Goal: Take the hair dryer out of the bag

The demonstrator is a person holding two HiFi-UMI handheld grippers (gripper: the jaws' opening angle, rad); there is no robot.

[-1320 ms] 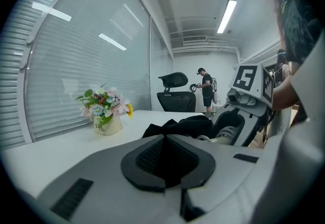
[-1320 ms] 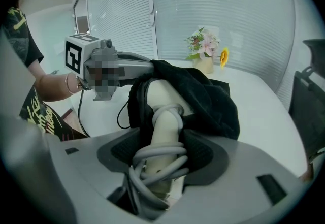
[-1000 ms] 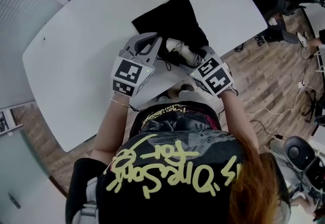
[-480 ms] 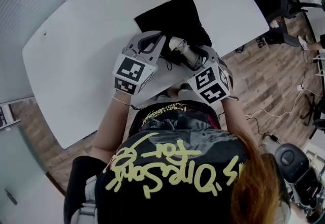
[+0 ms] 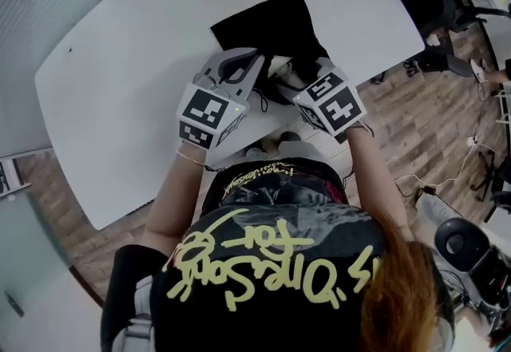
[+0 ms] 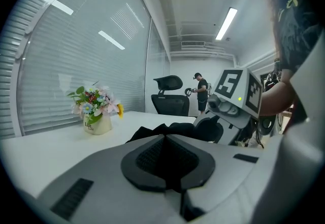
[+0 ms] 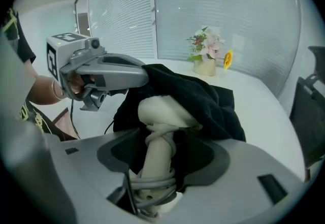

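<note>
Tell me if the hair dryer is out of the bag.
Partly out: the hair dryer has its handle clamped in the right gripper, but the black bag drapes over its head.

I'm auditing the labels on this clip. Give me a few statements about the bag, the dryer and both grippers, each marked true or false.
1. The right gripper grips the hair dryer by its cord-wrapped handle. True.
2. The hair dryer lies fully clear of the bag. False: its head sits partly under the black fabric.
3. The left gripper has its jaws wide apart. False: they are shut, pinching the bag's edge.
4. A flower pot stands on the table beyond the bag. True.
</note>
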